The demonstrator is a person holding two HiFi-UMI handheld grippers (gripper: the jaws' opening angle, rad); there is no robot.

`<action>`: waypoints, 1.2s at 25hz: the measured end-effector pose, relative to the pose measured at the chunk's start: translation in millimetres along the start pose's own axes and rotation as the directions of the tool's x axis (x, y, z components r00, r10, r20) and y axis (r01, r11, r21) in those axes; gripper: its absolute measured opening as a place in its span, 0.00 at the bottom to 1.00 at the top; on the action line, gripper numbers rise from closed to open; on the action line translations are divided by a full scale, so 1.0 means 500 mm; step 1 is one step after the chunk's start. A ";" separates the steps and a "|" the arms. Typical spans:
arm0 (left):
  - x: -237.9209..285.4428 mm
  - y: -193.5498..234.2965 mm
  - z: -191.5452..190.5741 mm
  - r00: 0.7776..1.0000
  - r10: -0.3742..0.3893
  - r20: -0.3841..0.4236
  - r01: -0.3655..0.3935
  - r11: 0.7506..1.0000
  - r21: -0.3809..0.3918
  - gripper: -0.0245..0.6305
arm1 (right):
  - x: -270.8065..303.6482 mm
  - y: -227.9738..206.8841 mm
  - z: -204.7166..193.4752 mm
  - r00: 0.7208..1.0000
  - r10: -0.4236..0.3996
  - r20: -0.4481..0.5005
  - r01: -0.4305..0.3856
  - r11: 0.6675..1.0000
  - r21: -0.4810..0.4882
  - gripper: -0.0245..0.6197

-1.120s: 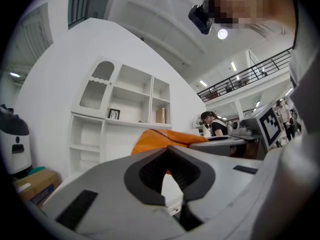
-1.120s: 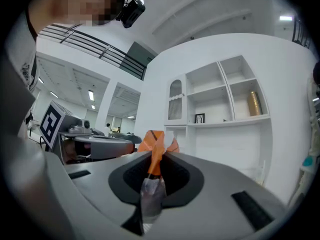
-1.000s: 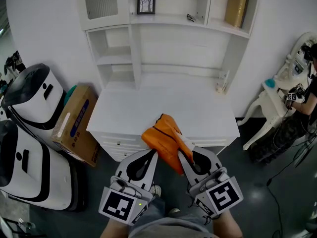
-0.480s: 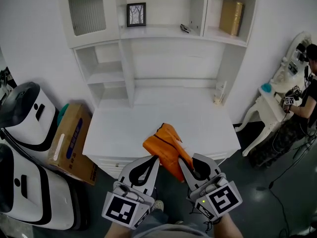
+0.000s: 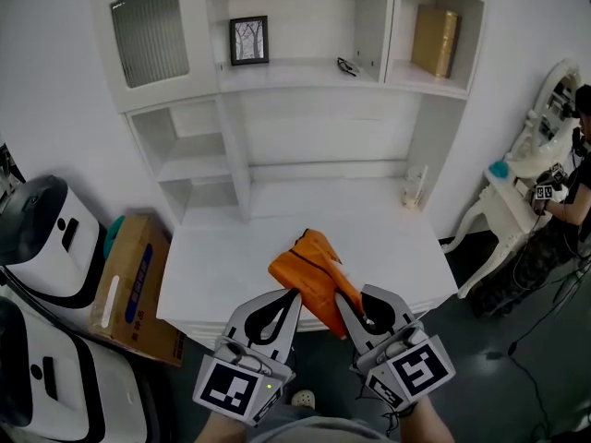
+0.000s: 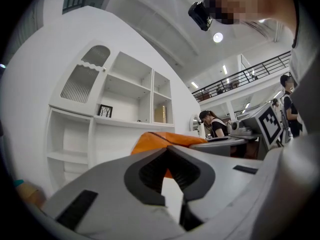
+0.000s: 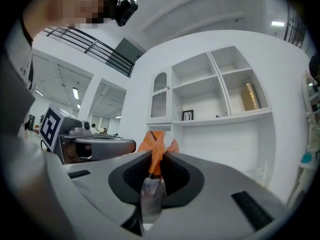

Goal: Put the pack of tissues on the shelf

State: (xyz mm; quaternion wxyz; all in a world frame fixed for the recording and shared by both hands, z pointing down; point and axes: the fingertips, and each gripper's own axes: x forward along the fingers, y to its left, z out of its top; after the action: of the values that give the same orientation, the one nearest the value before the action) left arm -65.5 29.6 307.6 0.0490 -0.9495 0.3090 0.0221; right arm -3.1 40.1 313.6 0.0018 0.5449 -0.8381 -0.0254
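Observation:
The pack of tissues [image 5: 309,270] is orange and crumpled, held up in front of the white table's [image 5: 231,247] near edge. My right gripper [image 5: 343,299] is shut on the pack's clear plastic end seam [image 7: 150,194], and the orange pack [image 7: 156,141] stands up beyond the jaws. My left gripper [image 5: 294,293] is beside the pack with its tip against the pack's left side; its jaws stand shut with nothing between them. In the left gripper view the pack [image 6: 165,138] lies just behind the jaw tips [image 6: 166,149]. The white shelf unit [image 5: 295,67] rises behind the table.
On the middle shelf stand a framed picture [image 5: 247,41] and a small dark item [image 5: 346,65]; a gold box [image 5: 435,41] fills the right compartment. A clear container [image 5: 414,188] stands at the table's back right. A cardboard box [image 5: 129,289] and white machines [image 5: 37,238] lie left; a person [image 5: 572,183] is far right.
The view has lifted, so more of the shelf shows and the floor has dropped away. Both grippers and the orange pack have kept their hold and risen slightly toward the table.

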 end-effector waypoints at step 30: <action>0.160 0.095 0.006 0.997 -0.067 0.042 0.066 0.998 0.015 0.08 | 0.102 -0.142 0.013 0.999 -0.044 0.018 0.045 0.998 -0.048 0.11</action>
State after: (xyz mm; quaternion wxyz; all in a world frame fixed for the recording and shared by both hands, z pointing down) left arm -28.8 -55.3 295.2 0.0626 -0.9583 0.2762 0.0388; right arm 41.1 -34.8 302.5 0.0076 0.5631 -0.8248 -0.0503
